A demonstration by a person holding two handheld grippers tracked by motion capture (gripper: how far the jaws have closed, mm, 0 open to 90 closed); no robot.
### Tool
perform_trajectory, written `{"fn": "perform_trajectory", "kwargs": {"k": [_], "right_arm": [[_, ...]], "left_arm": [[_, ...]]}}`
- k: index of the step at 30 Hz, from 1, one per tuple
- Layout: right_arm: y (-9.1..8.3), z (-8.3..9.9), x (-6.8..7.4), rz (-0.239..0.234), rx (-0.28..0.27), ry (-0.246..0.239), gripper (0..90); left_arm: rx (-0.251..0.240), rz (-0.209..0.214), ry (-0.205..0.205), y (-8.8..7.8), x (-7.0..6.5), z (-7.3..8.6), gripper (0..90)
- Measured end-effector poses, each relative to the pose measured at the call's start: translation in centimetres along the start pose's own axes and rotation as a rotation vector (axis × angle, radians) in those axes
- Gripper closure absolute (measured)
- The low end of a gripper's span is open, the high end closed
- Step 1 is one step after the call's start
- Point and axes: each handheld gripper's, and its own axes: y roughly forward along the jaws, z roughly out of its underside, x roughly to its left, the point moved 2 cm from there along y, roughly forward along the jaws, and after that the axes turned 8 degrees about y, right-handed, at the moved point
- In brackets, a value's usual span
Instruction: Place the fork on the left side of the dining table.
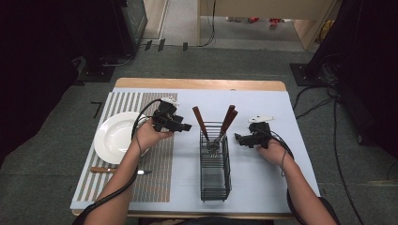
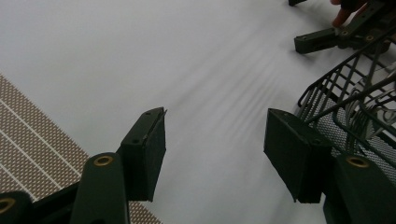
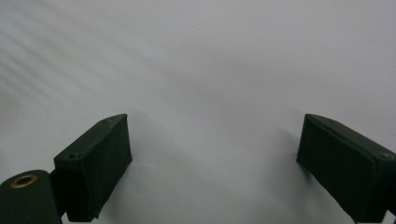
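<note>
Your left hand holds the left gripper above the inner edge of the brown-and-white striped woven placemat, forearm rising from the desk's near edge, jaws aimed toward the basket. In the left gripper view those jaws stand wide apart with nothing between them, over the smooth pale-blue desk cover. Your right hand holds the right gripper on the other side of the basket, pointing back at it; in the right gripper view its jaws are spread wide and empty, close above the bare cover.

The tall black wire-mesh cutlery basket lies near the middle of the desk, its long axis running from the near edge toward the far edge. At its far end stand several pieces of cutlery with reddish-brown wooden handles, metal ends down in the basket, handles leaning up and outward toward the far edge.

A round glossy white plate rests on the placemat's left part. Just nearer you, a wooden-handled knife lies parallel to the near edge, blade pointing right.
</note>
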Motion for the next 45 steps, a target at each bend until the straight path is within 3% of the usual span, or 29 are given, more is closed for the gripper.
{"fn": "perform_trajectory", "kwargs": {"k": [8,15,24,45], "right_arm": [[0.0,0.0,0.0,0.0,-0.001,-0.002,9.0],[0.0,0.0,0.0,0.0,0.0,0.001,9.0],[0.0,0.0,0.0,-0.001,-0.001,-0.001,9.0],[0.0,0.0,0.0,0.001,-0.004,-0.002,9.0]], "left_arm": [[-0.011,0.007,0.03,-1.0,-0.8,-0.8,39.5],[0.001,0.009,0.024,-1.7,-1.1,-1.2,41.6],[-0.029,0.024,0.036,-3.1,-1.8,-2.1,41.3],[-0.089,0.057,0.131,-6.3,-4.9,-5.1,42.3]]}}
